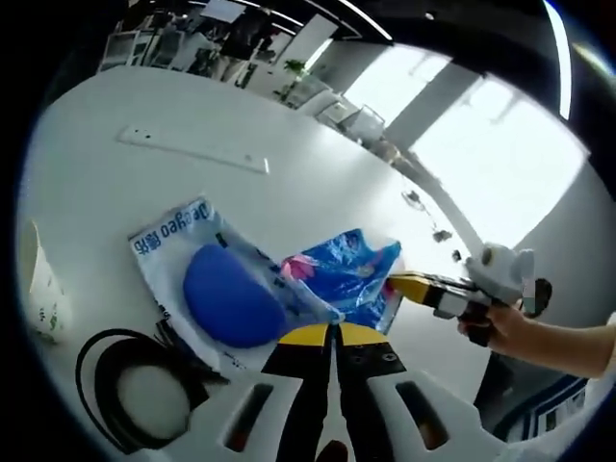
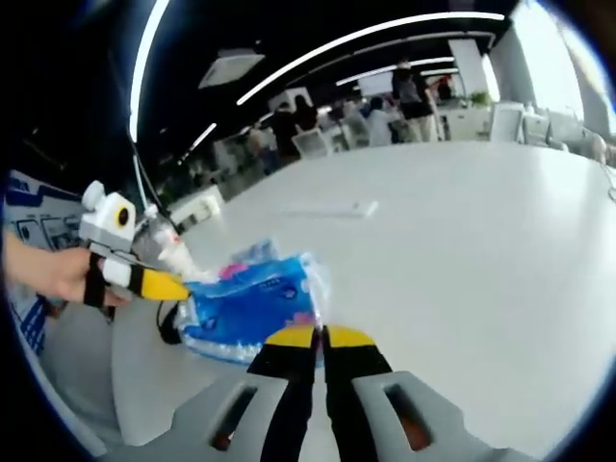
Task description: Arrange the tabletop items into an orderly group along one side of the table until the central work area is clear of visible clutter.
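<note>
1. In the left gripper view, a white paper-like bag [image 1: 43, 289] with small green print stands at the far left of the white, smooth surface [image 1: 318, 183].
2. Near it, a black cable [image 1: 115, 385] lies coiled in a round loop on the surface.
3. To the right of the coil lies a flat, shiny plastic packet [image 1: 173, 236] with blue letters; a smooth blue oval thing [image 1: 231, 296] is inside it. The long axis of the packet runs from the far left to the near right.
4. A second glossy pack, the blue pack [image 1: 348, 271], with a pink flower print, lies just beside it, and their edges overlap.
5. The left tool [image 1: 334, 337] has black jaws with yellow tips. They are pressed together, just at the near edge of the packets, with nothing visible between them.
6. On the right, a hand [image 1: 500, 327] holds the right tool [image 1: 399, 286], which points left, its yellow tip at the edge of the blue pack; whether it pinches the pack, I cannot tell.
7. In the right gripper view, the right tool's own jaws meet with no gap, at the near edge of the blue pack.
8. Far on the surface lies a long, flat white strip [image 1: 192, 149].
</note>
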Tool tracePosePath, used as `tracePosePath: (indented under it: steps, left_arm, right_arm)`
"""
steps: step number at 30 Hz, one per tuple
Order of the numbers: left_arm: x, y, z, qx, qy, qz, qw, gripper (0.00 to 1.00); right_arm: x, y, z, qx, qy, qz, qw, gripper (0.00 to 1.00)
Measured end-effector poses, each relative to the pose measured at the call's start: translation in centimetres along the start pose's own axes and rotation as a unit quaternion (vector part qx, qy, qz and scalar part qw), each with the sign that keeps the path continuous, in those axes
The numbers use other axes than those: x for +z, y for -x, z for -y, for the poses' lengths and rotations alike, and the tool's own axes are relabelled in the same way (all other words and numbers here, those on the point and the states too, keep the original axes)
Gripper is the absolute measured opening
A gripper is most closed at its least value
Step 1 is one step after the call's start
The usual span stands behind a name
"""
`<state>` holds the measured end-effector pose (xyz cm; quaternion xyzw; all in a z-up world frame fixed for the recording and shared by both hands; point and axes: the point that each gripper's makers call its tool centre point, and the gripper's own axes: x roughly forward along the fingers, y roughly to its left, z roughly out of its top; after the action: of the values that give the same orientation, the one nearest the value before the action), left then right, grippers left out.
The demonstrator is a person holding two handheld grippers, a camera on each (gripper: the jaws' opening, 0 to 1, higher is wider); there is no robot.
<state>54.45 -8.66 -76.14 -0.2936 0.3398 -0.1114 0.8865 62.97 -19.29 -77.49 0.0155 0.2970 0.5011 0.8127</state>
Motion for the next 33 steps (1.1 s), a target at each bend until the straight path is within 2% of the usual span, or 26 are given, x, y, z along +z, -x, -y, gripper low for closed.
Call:
tracePosePath:
  steps: [8,13,23,27,33]
  left_arm:
    - [0.0,-1.3,1.3,-0.02,-0.009,-0.006,0.9997,0.0]
    - [-0.4,-1.9,1.7,-0.03,0.001,-0.008,0.9995,0.0]
    - [-1.7,-3.6,2.6,-0.046,-0.001,-0.024,0.9987,0.0]
    - [-1.6,-4.4,3.0,-0.053,0.006,-0.017,0.9985,0.0]
    - [-1.9,-4.9,3.0,-0.053,0.007,-0.016,0.9984,0.0]
  right_arm:
    - [-0.1,1.8,0.9,-0.029,-0.012,0.016,0.9994,0.0]
    - [-0.6,2.7,1.4,-0.045,-0.022,0.024,0.9985,0.0]
    - [-3.2,4.8,2.3,-0.077,-0.04,0.019,0.996,0.0]
    - [-3.9,5.3,3.0,-0.091,-0.048,0.018,0.9945,0.0]
    - [-3.8,5.2,3.8,-0.1,-0.053,0.021,0.9934,0.0]
